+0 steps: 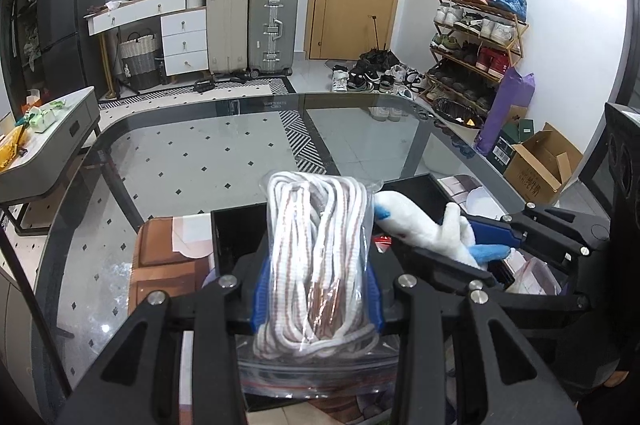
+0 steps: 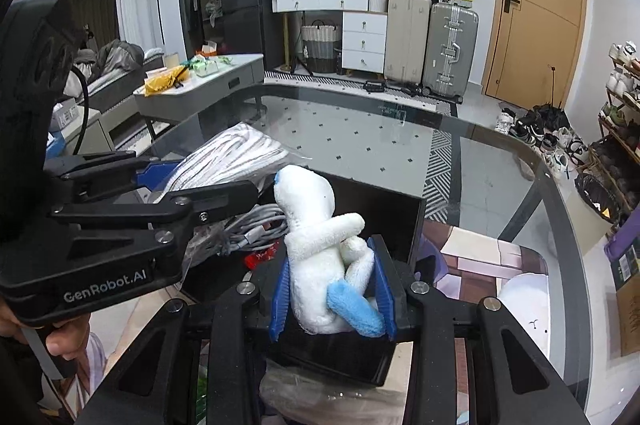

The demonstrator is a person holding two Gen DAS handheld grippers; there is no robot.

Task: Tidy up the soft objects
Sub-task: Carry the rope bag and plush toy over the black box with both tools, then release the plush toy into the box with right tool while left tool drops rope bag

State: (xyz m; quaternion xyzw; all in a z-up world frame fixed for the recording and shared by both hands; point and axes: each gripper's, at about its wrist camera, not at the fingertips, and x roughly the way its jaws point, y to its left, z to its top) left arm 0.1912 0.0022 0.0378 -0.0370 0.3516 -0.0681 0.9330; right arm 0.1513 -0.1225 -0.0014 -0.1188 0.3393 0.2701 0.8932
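My left gripper (image 1: 316, 299) is shut on a clear zip bag of white and brown rope (image 1: 318, 257) and holds it over the black box (image 1: 236, 229). The bag also shows in the right wrist view (image 2: 236, 153), held by the left gripper (image 2: 208, 189). My right gripper (image 2: 334, 295) is shut on a white plush toy with blue fins (image 2: 320, 257) above the same black box (image 2: 404, 221). In the left wrist view the plush (image 1: 424, 225) sits right of the rope bag, with the right gripper (image 1: 492, 245) around it.
The box stands on a glass table (image 1: 200, 161) over a patterned mat (image 2: 480, 253). Grey cables (image 2: 248, 229) and a red item (image 2: 262, 255) lie in the box. More bags (image 1: 532, 277) lie near the front. Shoe rack (image 1: 476, 41) right, suitcases (image 1: 272, 25) behind.
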